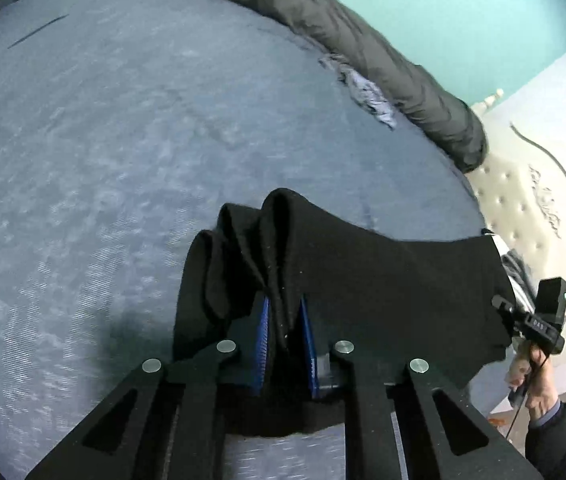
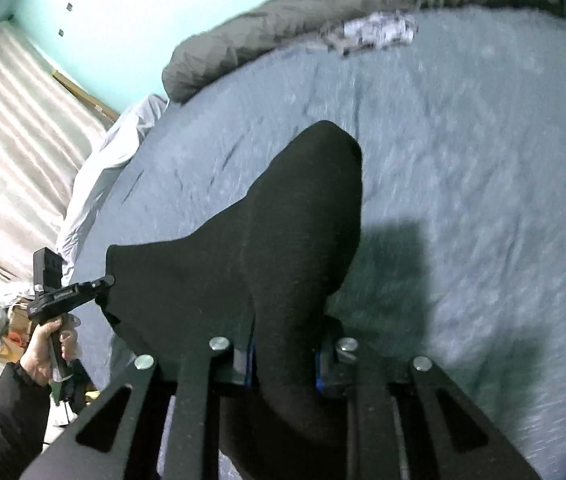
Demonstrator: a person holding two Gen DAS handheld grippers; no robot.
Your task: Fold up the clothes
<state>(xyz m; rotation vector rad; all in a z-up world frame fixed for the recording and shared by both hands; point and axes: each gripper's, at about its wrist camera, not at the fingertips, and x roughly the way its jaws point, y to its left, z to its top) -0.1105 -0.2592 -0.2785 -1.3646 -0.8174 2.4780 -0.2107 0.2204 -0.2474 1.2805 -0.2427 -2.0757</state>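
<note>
The black garment [image 1: 383, 280] hung in the air above the bed [image 1: 123, 160], stretched between the two claws and clear of the blue-grey bedspread, which showed its shadow beneath. The left claw [image 1: 285, 320] was clamped on a bunched edge of the cloth, several folds gathered and pinched between its blue pads [image 1: 263, 332]. The right claw [image 2: 285, 354] was likewise clamped on the other end, the fabric draped forward over its fingers so that the pads were mostly hidden. In the left wrist view the right hand [image 1: 533, 376] could be seen gripping its handle at the far end of the cloth span; in the right wrist view the left hand [image 2: 49, 344] showed the same at the opposite end. The cloth looked soft, limp and light, a matte knit that sagged in a shallow curve between the grips and folded readily on itself; it appeared unlikely to slip from ridged pads but likely to droop and crease wherever unsupported. Holding it near two corners of one edge, as here, seemed the sensible way to keep it spread. A rolled dark duvet [image 1: 363, 48] and a small patterned cloth [image 1: 367, 94] lay along the bed's far side, well apart from the work.
</note>
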